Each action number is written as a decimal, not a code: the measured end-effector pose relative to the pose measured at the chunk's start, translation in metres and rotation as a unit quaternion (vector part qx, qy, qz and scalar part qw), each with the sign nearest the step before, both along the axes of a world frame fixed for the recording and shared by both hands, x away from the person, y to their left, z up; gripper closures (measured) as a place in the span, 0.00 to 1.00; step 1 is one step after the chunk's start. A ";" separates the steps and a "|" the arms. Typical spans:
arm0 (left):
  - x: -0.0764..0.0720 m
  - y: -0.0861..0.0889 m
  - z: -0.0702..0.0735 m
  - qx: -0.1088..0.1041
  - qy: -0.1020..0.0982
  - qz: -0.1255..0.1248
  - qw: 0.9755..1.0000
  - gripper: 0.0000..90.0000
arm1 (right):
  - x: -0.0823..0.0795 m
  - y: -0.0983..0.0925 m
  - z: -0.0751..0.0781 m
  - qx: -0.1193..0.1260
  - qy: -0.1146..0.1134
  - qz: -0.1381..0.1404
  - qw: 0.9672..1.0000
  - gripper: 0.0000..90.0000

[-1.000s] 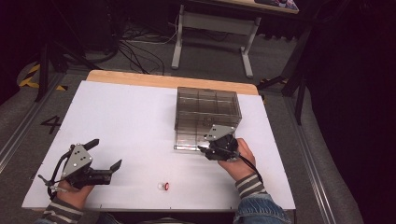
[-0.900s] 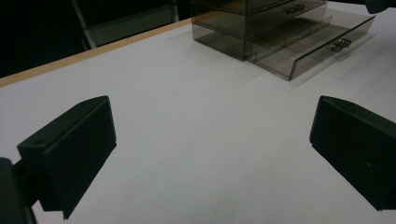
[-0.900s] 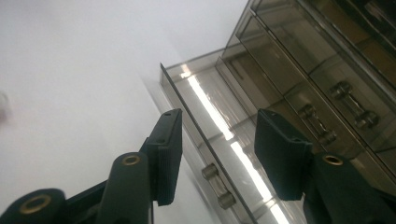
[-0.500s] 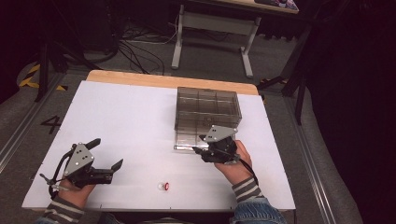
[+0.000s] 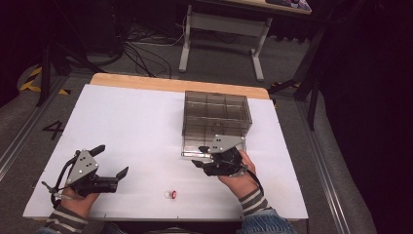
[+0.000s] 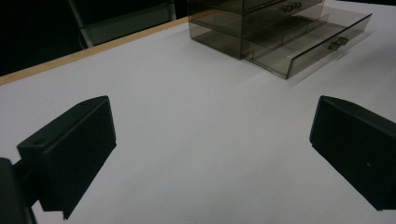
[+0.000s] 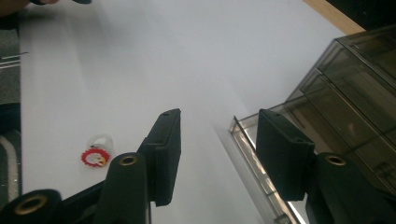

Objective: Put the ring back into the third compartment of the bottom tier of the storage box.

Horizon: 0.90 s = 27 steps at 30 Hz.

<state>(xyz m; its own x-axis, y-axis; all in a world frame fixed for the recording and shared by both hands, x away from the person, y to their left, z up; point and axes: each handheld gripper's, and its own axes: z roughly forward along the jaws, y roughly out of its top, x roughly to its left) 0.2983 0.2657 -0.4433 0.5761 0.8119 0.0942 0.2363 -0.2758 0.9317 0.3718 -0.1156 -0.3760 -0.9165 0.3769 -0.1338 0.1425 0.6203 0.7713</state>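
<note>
A smoky clear drawer unit (image 5: 216, 114) stands right of the table's middle, also seen in the left gripper view (image 6: 233, 18). Its bottom drawer (image 6: 308, 44) is pulled out, and the drawer's front corner (image 7: 243, 135) lies between my right gripper's jaws. My right gripper (image 5: 197, 157) (image 7: 219, 116) points left at that drawer front, its jaws partly apart, open and pressing on nothing. My left gripper (image 5: 111, 161) (image 6: 212, 112) rests at the front left, open wide over bare table. A small red and white piece (image 5: 170, 194) (image 7: 97, 156) lies near the front edge between the hands.
The white tabletop (image 5: 136, 122) has a wooden strip (image 5: 146, 82) along its far side. A desk frame (image 5: 219, 29) and cables (image 5: 141, 48) stand on the floor beyond it.
My right gripper has drifted a little left and toward the near edge, away from the cabinet. The left gripper has stayed put.
</note>
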 end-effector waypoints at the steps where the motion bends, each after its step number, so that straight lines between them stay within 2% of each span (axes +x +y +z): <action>1: 0.000 0.000 0.000 0.000 -0.001 0.000 1.000 0.01 | -0.002 0.002 0.001 0.001 0.001 0.005 1.000 0.56; 15: 0.000 0.000 0.000 -0.003 0.001 -0.002 1.000 0.01 | -0.013 0.013 0.001 0.003 0.009 0.028 1.000 0.55; 20: 0.000 -0.001 0.000 -0.001 0.001 -0.002 1.000 0.01 | -0.018 0.021 0.001 -0.011 0.004 0.040 0.999 0.55; 27: -0.001 0.000 0.000 -0.001 0.000 -0.002 1.000 0.01 | -0.022 0.026 0.001 -0.013 0.008 0.050 0.999 0.54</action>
<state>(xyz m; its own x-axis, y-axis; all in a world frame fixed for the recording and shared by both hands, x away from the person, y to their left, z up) 0.2977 0.2655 -0.4433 0.5790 0.8101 0.0918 0.2356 -0.2741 0.9324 0.3494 -0.0896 -0.3751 -0.9517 0.2795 -0.1267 0.0912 0.6519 0.7528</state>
